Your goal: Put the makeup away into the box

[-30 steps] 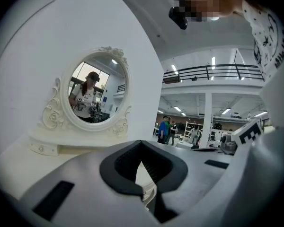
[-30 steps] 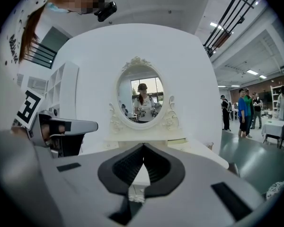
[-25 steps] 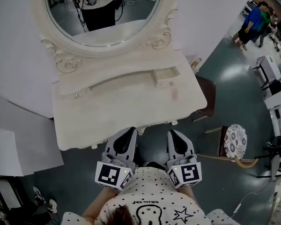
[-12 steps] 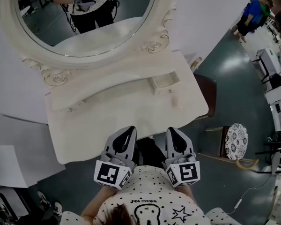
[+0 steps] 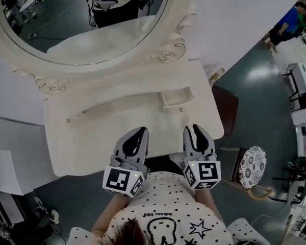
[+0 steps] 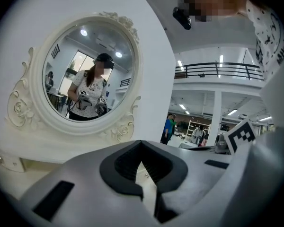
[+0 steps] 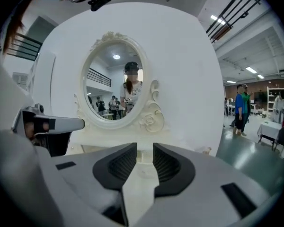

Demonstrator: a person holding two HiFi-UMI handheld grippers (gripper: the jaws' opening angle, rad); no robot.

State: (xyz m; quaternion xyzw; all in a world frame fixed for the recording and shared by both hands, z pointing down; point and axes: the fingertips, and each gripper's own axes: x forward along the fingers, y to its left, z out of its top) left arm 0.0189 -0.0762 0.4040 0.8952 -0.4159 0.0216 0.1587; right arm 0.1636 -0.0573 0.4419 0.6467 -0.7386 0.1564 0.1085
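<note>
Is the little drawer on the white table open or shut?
Open: the little drawer sticks out from its shelf on the white table, so the head view looks down into it.

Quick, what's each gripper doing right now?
Left gripper: closed, holding nothing.
Right gripper: fingers opening, nothing between them.

The left gripper (image 5: 138,132) and the right gripper (image 5: 196,129) are held side by side, level with each other, pointing forward and slightly down. The left gripper's jaws meet tip to tip with nothing between them. The right gripper's jaws are opening, leaving a narrow empty gap.
</note>
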